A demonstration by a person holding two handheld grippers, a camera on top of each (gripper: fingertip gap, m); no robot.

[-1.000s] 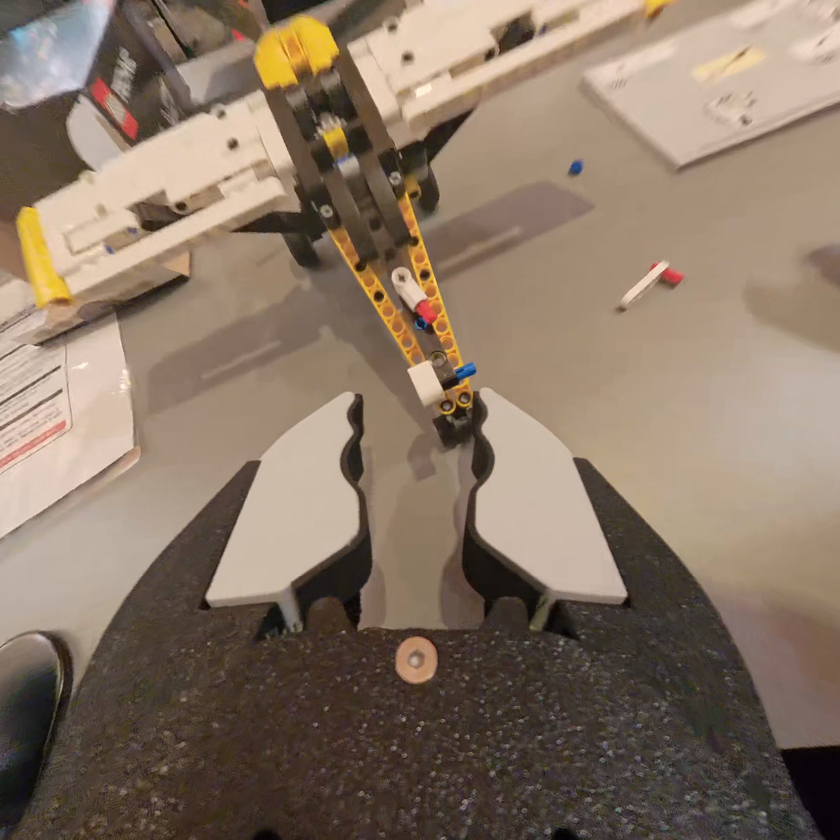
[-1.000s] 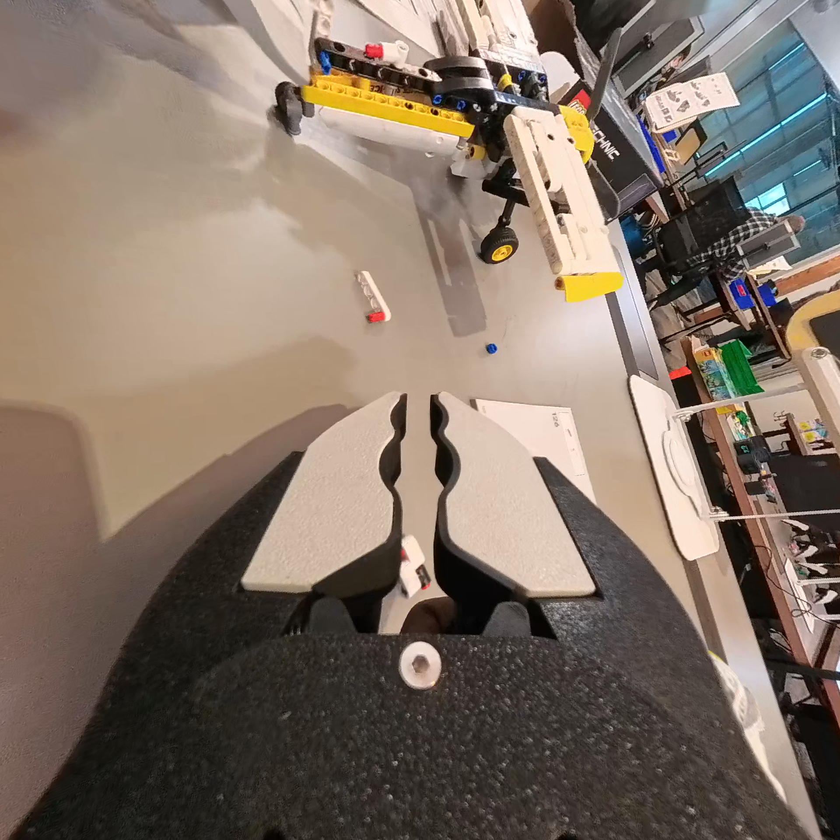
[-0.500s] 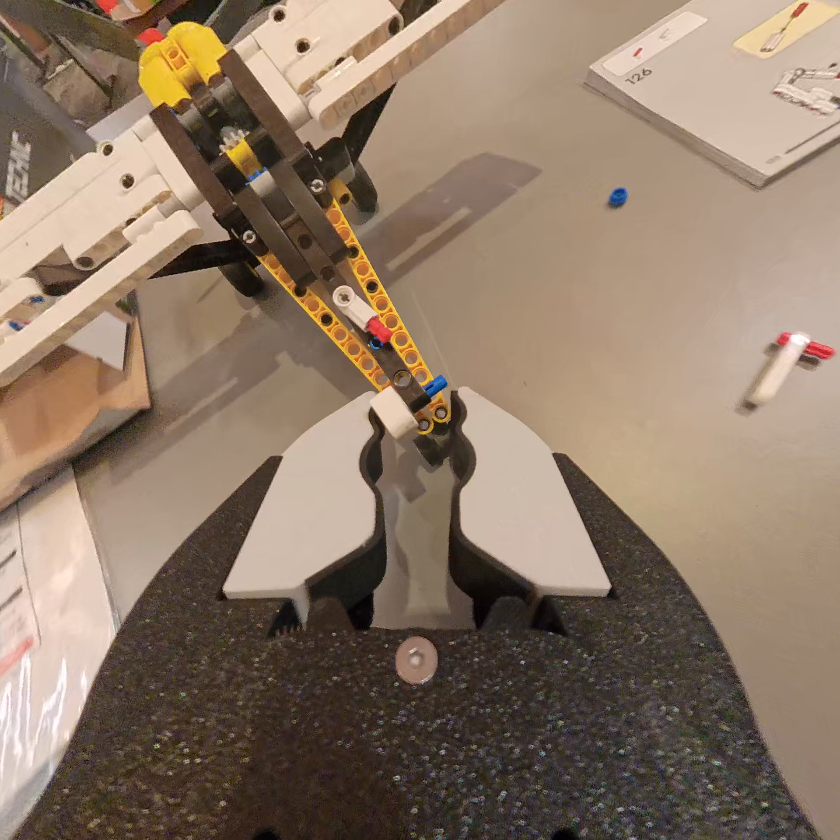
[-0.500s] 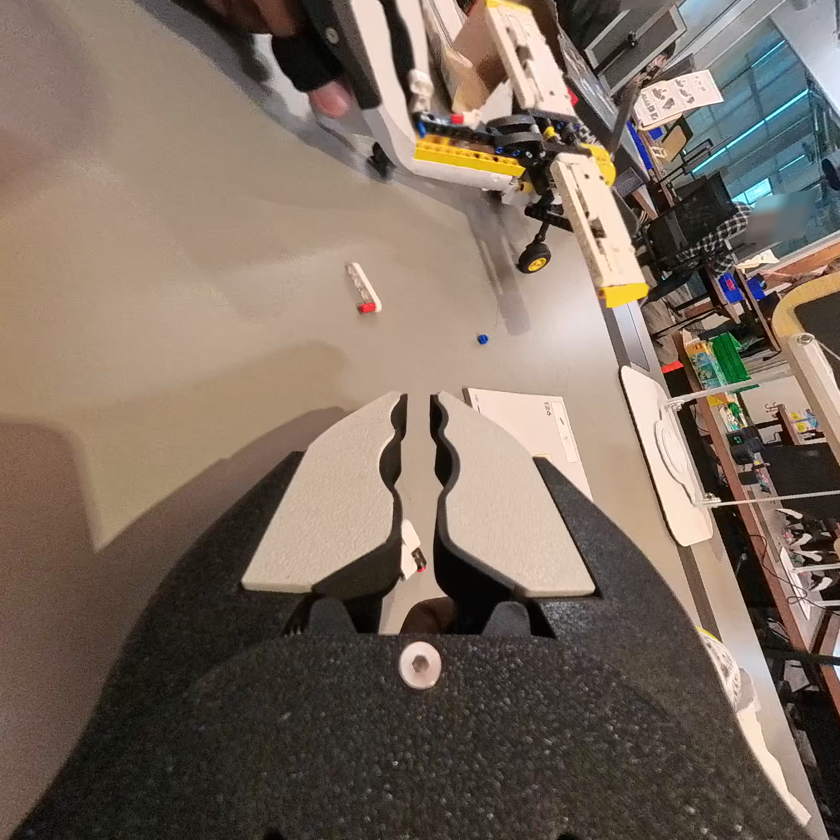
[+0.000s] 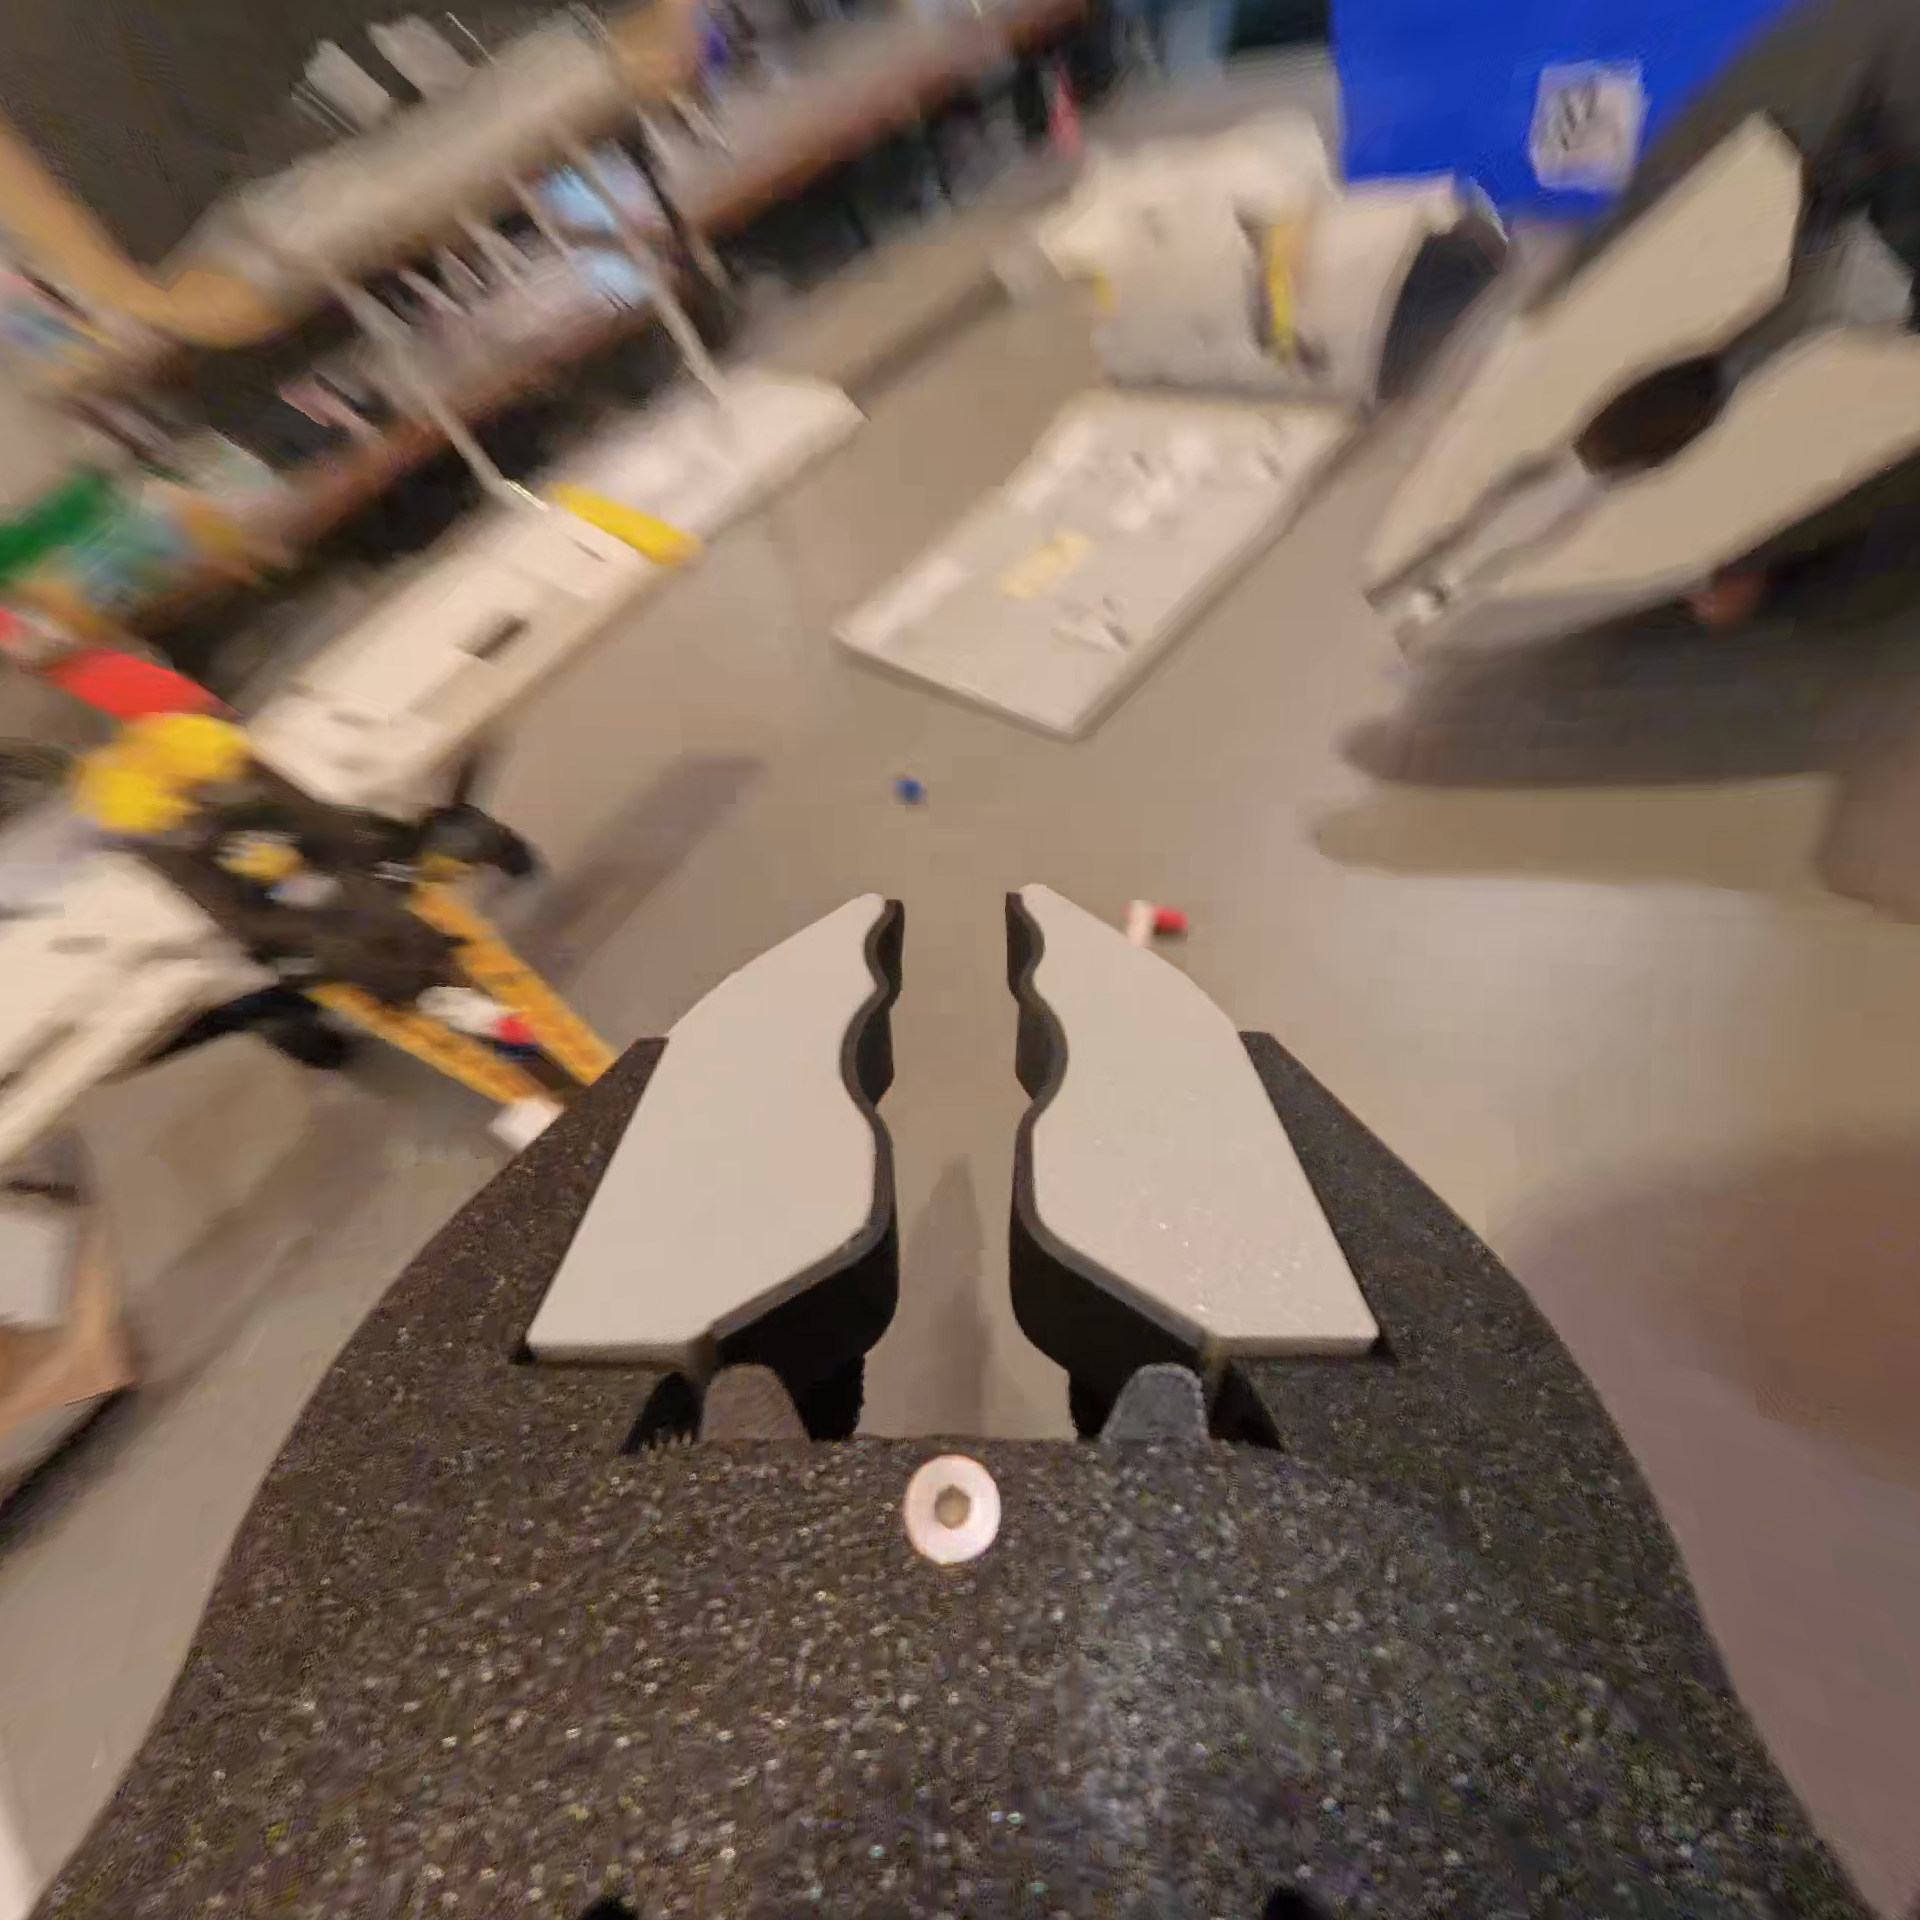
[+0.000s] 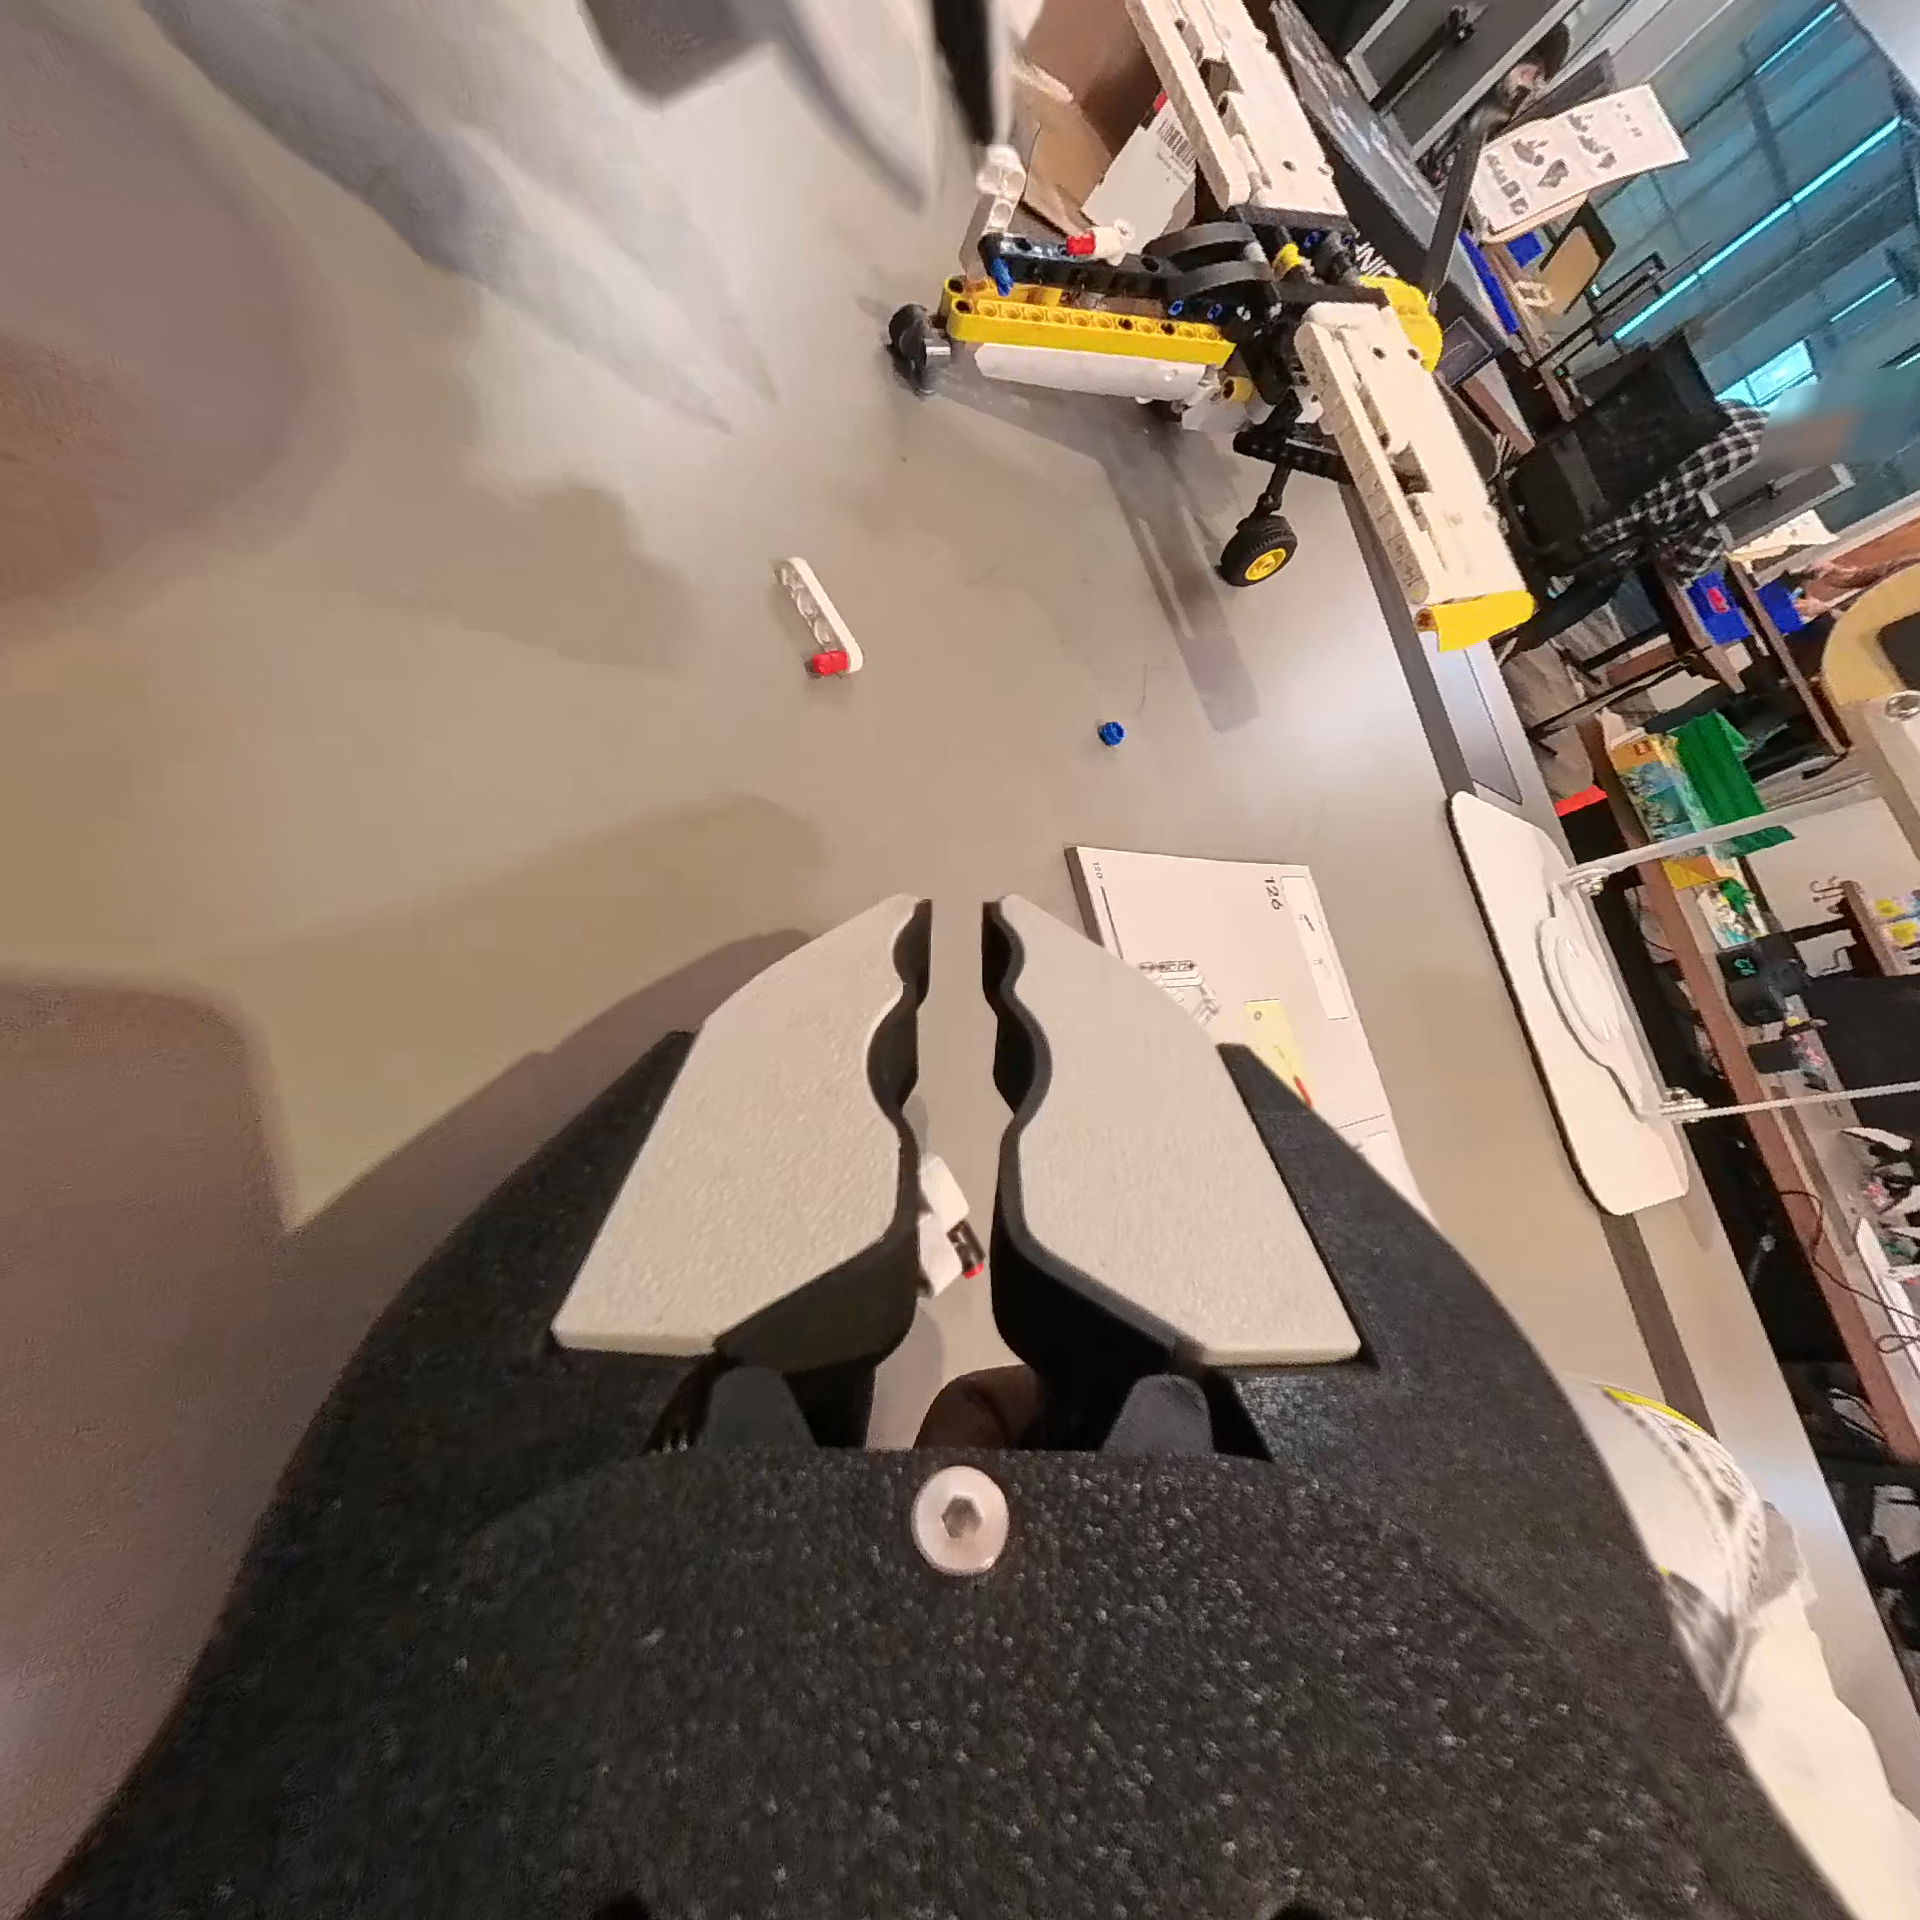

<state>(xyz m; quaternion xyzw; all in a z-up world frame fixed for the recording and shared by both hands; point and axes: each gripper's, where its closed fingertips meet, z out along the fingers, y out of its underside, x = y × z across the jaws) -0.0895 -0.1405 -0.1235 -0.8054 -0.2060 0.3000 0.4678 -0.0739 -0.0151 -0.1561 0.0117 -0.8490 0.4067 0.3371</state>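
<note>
Change since earlier frame: left gripper (image 5: 954, 914) has pulled away from the model's yellow tail beams, which it straddled half a second ago; we now see the model (image 5: 312, 935) blurred at the left edge of the left wrist view.
Left claw state: jaws part-open, nothing between the pads; we see bare table (image 5: 1455, 1143) in the gap.
Right claw state: right gripper (image 6: 956, 920) has its jaws nearly closed, with a small white piece with a red tip (image 6: 943, 1226) deep between the fingers; we cannot tell whether both pads press on it.
Model axis: in the right wrist view the brick-built model (image 6: 1143, 332) lies at upper centre, yellow studded beams running left to right, white wing (image 6: 1392, 457) slanting down to the right.
Materials: matte grey table, glossy plastic bricks, grainy black gripper bodies, smooth grey wavy-edged finger plates.
Loose parts: white beam with red pin (image 6: 821, 618); blue stud (image 6: 1111, 732); instruction booklet (image 6: 1226, 977) just right of the right fingertips.
</note>
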